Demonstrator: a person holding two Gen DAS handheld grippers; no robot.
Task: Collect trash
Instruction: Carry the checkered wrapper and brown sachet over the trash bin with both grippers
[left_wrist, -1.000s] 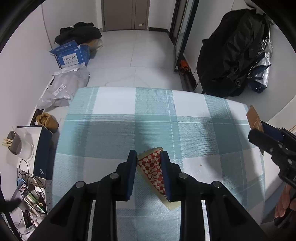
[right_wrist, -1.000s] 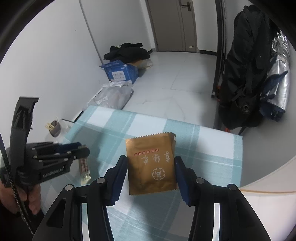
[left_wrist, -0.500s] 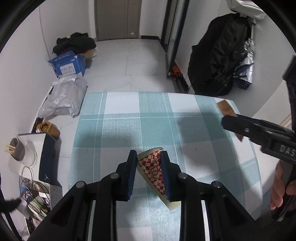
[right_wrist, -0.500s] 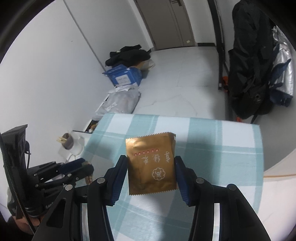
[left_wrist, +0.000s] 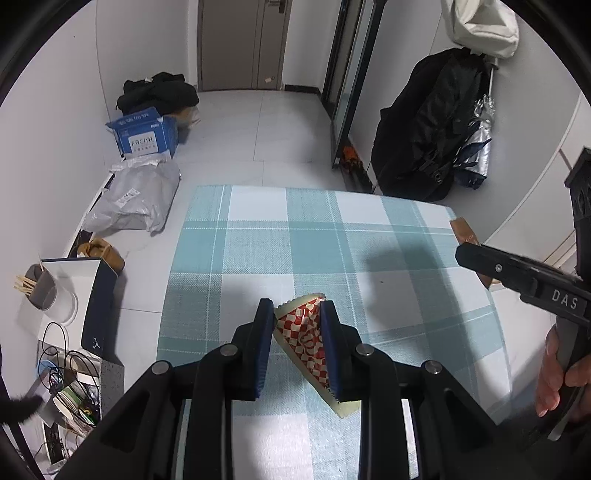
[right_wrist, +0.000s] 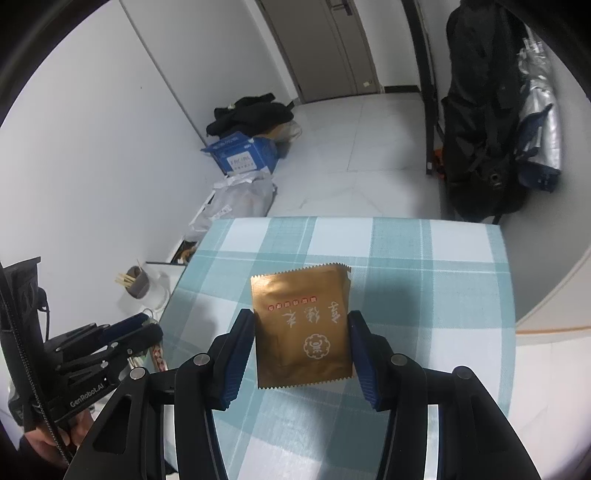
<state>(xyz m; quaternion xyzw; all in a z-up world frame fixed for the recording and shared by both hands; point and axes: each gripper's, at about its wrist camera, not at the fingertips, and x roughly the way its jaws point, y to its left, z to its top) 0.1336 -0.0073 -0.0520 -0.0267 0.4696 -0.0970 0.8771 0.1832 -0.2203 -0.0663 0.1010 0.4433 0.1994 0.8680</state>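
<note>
Left wrist view shows my left gripper (left_wrist: 297, 343) closed down narrow on a red-and-white checkered wrapper (left_wrist: 308, 339), its two blue pads pressing the packet's sides; the cream serrated edge pokes out ahead of the fingertips and another corner hangs below the right-hand finger. The wrapper is lifted clear of the checked tablecloth (left_wrist: 280, 254), which lies under and ahead of the fingers. Off to the right of the fingers I see my right gripper (left_wrist: 517, 273) side-on, held in a hand (left_wrist: 557, 373), with a brown corner of its packet showing at its tip. In the right wrist view, the right gripper (right_wrist: 301, 347) stands about half open, clamped on a gold foil packet (right_wrist: 301, 325) held flat between the pads, its top half reaching past the fingertips above the cloth. To the left of those fingers my left gripper (right_wrist: 110, 343) shows, the wrapper's edge just visible beneath it.
</note>
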